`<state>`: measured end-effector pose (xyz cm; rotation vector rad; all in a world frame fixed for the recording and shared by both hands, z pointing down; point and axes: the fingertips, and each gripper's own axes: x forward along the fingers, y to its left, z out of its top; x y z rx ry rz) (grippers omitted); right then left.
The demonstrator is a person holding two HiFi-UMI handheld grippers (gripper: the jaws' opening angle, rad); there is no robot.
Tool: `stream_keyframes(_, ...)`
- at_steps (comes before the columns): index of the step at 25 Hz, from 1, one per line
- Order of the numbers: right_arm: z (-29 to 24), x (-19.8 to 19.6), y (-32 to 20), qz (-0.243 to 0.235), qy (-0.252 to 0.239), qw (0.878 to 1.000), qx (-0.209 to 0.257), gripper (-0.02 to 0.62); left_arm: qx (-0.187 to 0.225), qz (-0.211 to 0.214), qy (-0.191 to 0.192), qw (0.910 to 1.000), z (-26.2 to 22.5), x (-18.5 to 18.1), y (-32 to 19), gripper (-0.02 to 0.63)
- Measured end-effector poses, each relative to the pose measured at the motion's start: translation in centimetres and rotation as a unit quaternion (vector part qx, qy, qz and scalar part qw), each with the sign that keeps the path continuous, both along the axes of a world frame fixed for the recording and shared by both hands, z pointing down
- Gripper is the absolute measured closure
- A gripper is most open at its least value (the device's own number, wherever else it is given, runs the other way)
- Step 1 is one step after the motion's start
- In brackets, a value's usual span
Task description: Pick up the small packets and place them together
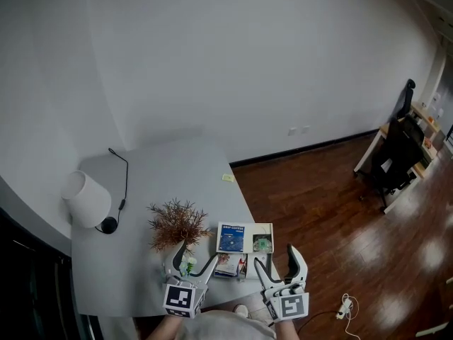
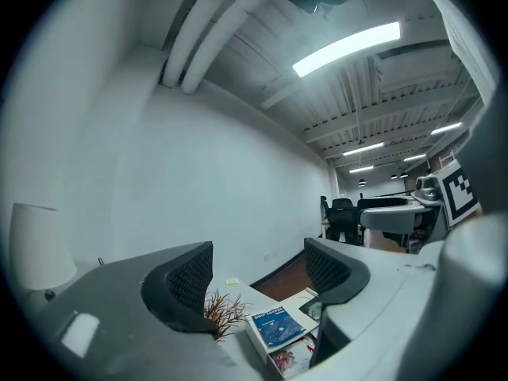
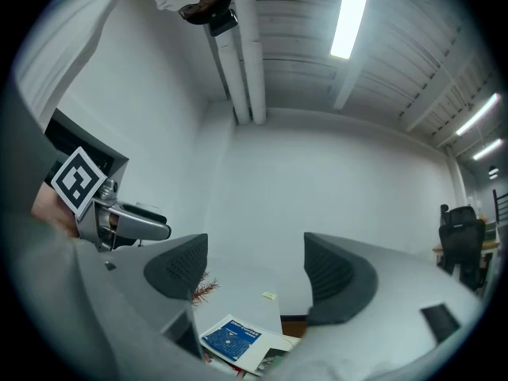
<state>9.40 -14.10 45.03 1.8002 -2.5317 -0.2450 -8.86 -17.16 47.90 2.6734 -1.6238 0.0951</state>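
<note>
From where I stand, the person holds 2 tools low over the near edge of the grey desk [image 1: 163,168], 1 in each hand. The left tool [image 1: 195,259] is released, its jaws standing apart with nothing between them; its own view shows only the desk beyond the gap. The right tool [image 1: 277,264] is released too, jaws spread wide and empty, raised off the desk. Between the 2 tools sits a pale shallow box [image 1: 270,227] holding the small packets: a blue packet [image 1: 231,238] lies flat at its left, a green and white packet [image 1: 262,244] beside it, and a few colourful packets [image 1: 228,264] lie just in front, nearest the person. Neither tool touches any of them. Just left of the box stands a dried reddish plant [image 1: 177,223] in a white vase, beside the left tool. A white lamp [image 1: 86,198] stands at the desk's far left, and a small yellow note [image 1: 227,178] lies near the far right edge.
</note>
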Motion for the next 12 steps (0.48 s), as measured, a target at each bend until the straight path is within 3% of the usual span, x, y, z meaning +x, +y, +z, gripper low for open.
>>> stream_keyframes(7, 0.8, 0.1, 1.1, 0.006, 0.011, 1.0, -0.01, 0.202, -0.032, 0.052, 0.01, 0.9981, 1.2, 1.9, 0.5, 0.255)
stream_keyframes(12, 1.1, -0.2, 1.8, -0.002, 0.019, 0.999, -0.031, 0.202, -0.04, 0.058, 0.007, 0.9975, 1.7, 2.6, 0.6, 0.255)
